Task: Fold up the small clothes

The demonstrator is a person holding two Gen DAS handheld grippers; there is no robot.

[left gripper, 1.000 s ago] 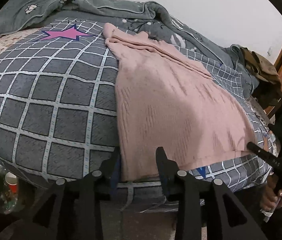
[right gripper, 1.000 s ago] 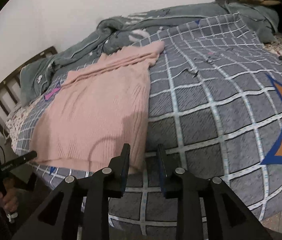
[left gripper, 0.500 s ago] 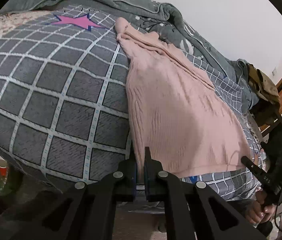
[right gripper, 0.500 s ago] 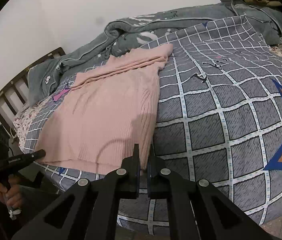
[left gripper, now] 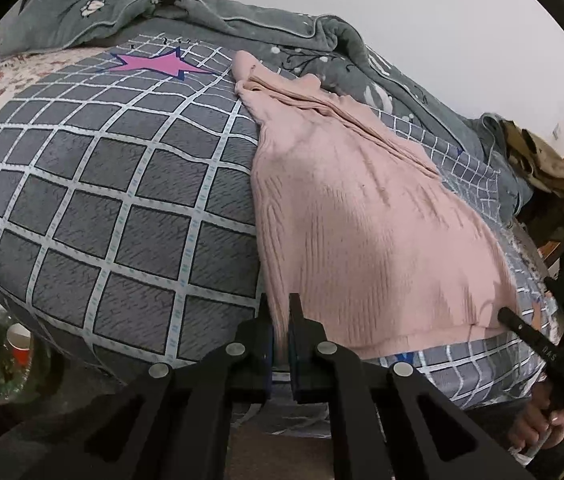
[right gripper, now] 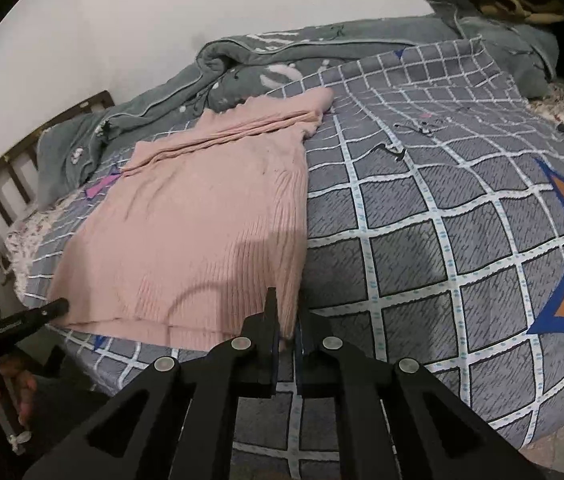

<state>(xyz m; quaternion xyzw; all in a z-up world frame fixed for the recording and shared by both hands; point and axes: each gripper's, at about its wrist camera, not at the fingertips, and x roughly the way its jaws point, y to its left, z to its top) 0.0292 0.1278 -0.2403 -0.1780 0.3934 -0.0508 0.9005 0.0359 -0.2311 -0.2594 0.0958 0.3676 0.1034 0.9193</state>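
The pink knit sweater (left gripper: 366, 240) is laid flat on the grey checked bedspread (left gripper: 101, 208) of the bed, hem at the near edge, folded sleeves bunched at the far end beside a rumpled grey blanket (left gripper: 241, 20). The left gripper (left gripper: 279, 316) is pressed together, pinching the near-left hem corner. The right gripper (right gripper: 286, 320) is likewise pinched on the near-right hem corner, and the sweater is spread between the two.

Pink ribbed sweater (left gripper: 366, 232) flat on bed (left gripper: 121, 216)
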